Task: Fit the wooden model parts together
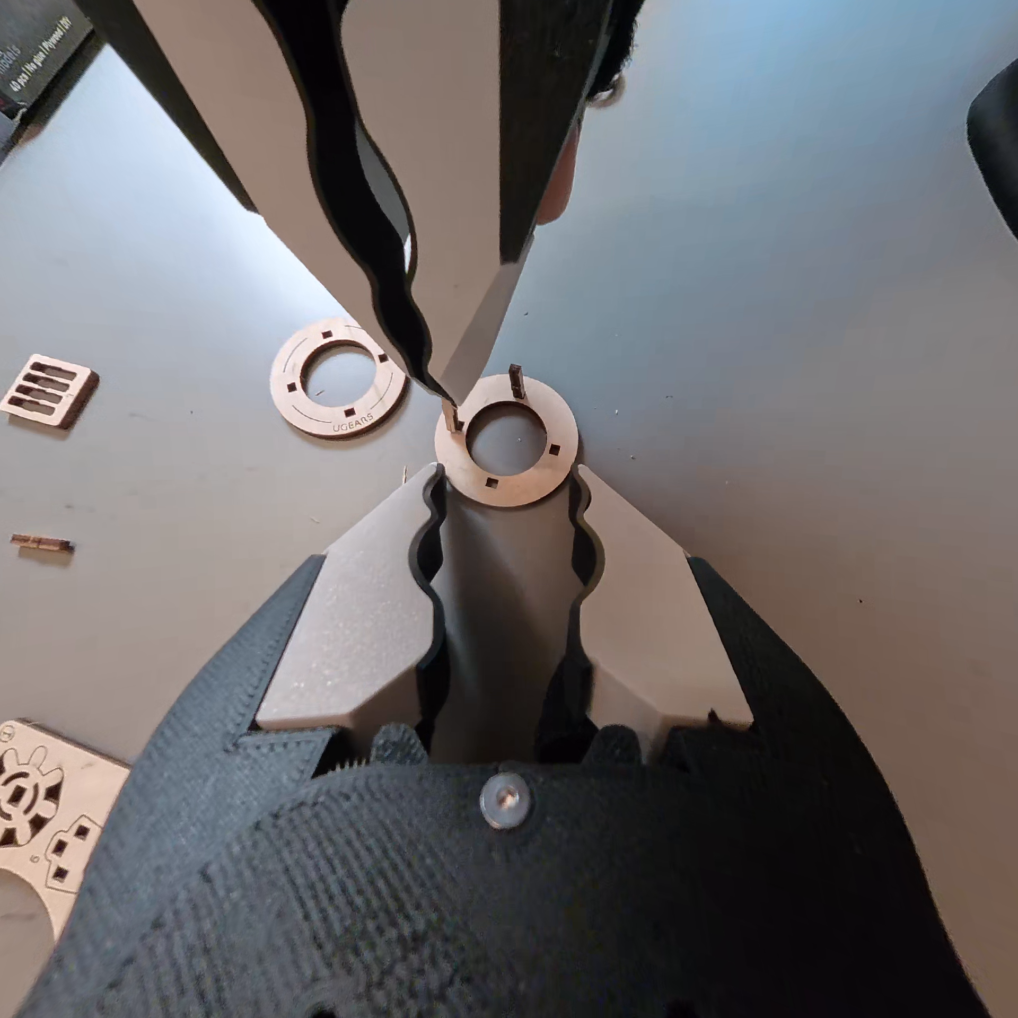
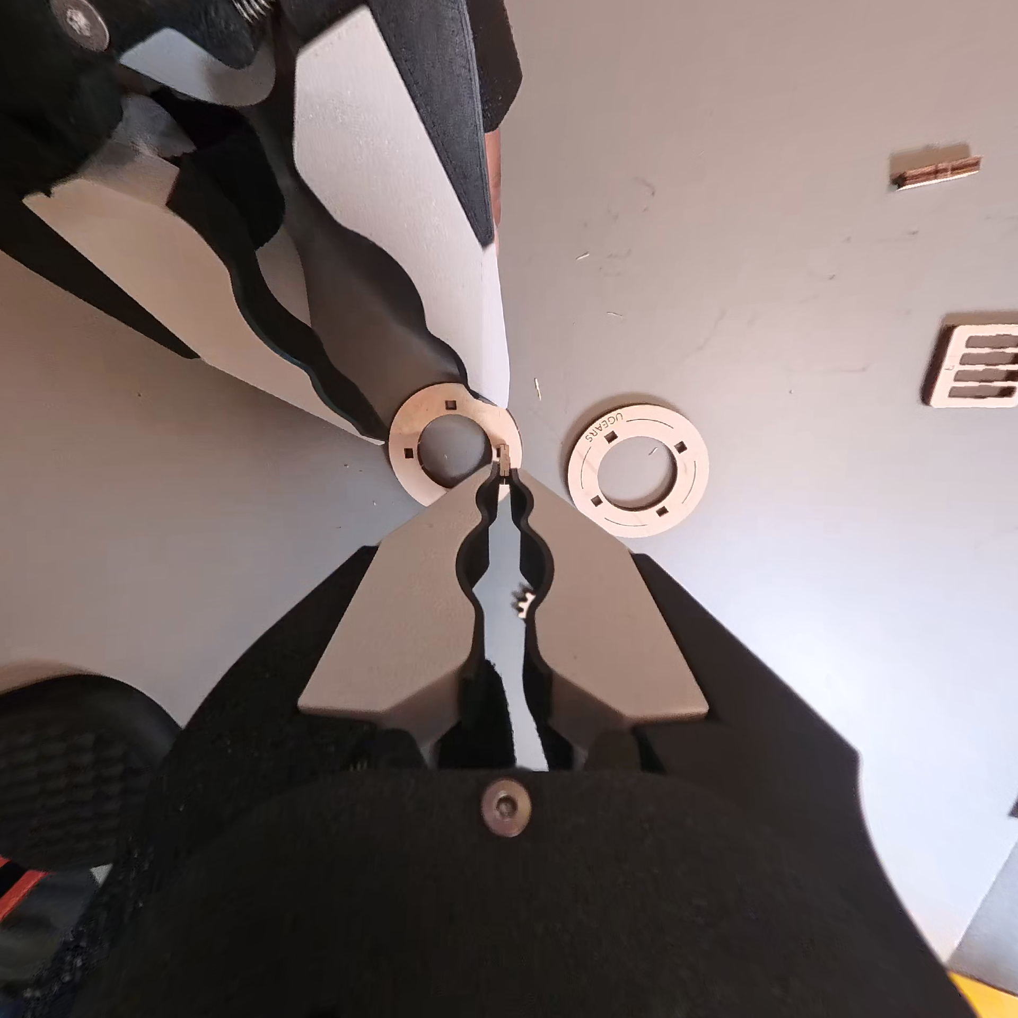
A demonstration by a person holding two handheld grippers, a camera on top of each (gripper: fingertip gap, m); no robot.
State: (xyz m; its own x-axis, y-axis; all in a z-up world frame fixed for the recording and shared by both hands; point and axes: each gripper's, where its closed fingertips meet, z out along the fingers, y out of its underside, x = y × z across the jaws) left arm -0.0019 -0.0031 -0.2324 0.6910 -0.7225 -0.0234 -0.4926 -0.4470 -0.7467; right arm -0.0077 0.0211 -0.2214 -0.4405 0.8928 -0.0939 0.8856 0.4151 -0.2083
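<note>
A plain wooden ring [image 1: 507, 487] [image 2: 405, 427] with square slots lies flat on the grey table. My left gripper [image 1: 507, 474] [image 2: 438, 416] has its jaws spread wide, one tip against each side of the ring's rim. One small wooden peg [image 1: 516, 380] stands upright in the ring's far slot. My right gripper [image 2: 502, 475] [image 1: 440, 394] comes in from the opposite side. It is shut on a second small peg [image 2: 502, 461] [image 1: 453, 420], whose lower end is at a slot on the ring's left.
A second ring [image 1: 339, 380] [image 2: 638, 465] with engraving lies beside the first. A slotted square frame [image 1: 47, 391] [image 2: 975, 361] and a loose peg strip [image 1: 41, 542] [image 2: 936, 165] lie further out. A plywood parts sheet [image 1: 44, 815] is near my left gripper. Only a small space, under 4 cm, lies between the two pairs of fingers.
</note>
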